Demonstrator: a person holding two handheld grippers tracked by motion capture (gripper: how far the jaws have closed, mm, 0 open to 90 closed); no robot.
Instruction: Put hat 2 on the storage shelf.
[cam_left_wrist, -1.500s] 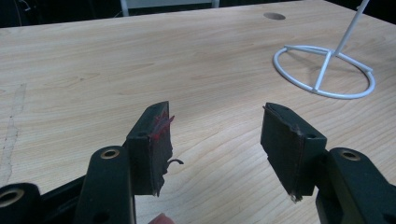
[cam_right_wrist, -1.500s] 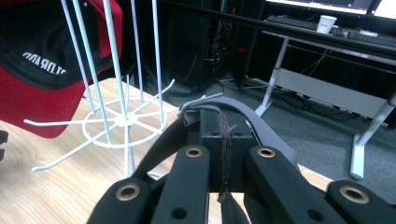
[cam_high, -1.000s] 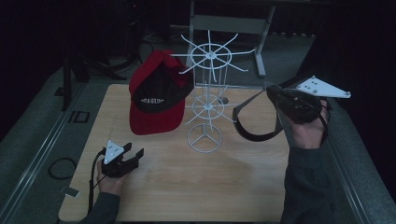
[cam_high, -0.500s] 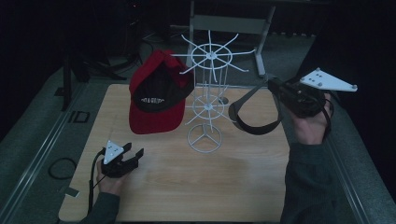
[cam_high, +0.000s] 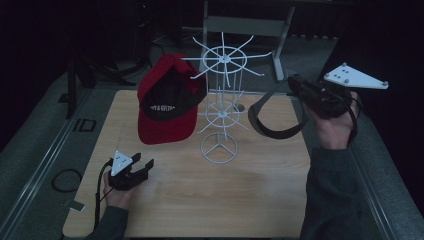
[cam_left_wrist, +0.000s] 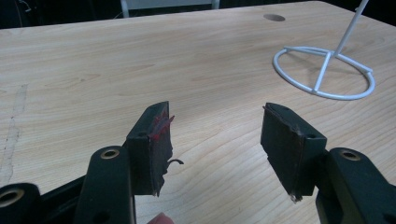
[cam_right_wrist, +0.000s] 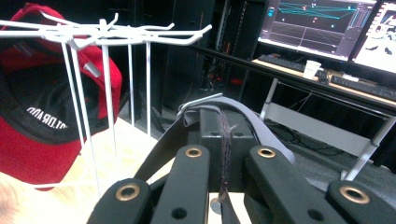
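Seen from the high view: right tool (cam_high: 295, 90) raised at about 2 o'clock over the table (cam_high: 250, 200), jaws clamped on a dark belt (cam_high: 272, 117) that hangs from them in an open loop, clear of the wood. Loop just beside the white wire rack (cam_high: 220, 100), at its 3 o'clock, apart from it. Left tool (cam_high: 142, 167) low at about 8 o'clock, jaws spread, nothing between them.

Seen from the right gripper view, not from above: both black jaws pressed flat together on a thin strip of the belt (cam_right_wrist: 233, 112), with a frayed dark edge squeezed in the seam and a grey inner face curving away to 2 o'clock. Also there: rack hooks (cam_right_wrist: 107, 32) at jaw height, and monitors and a paper cup far behind.

Seen from the left gripper view: worn black pads (cam_left_wrist: 156, 140), one with red scuffs and a torn edge, and the round base ring of the rack (cam_left_wrist: 324, 74) at 2 o'clock, standing on pale grained wood.

Rack made from thin white wire, spokes like a wheel on top. Red cap (cam_high: 167, 105) of cloth with a black panel, hung at 9 o'clock of the rack.

Cap lettering too small to read. Buckle of the belt not possible to make out. Rack cut off in the left gripper view.
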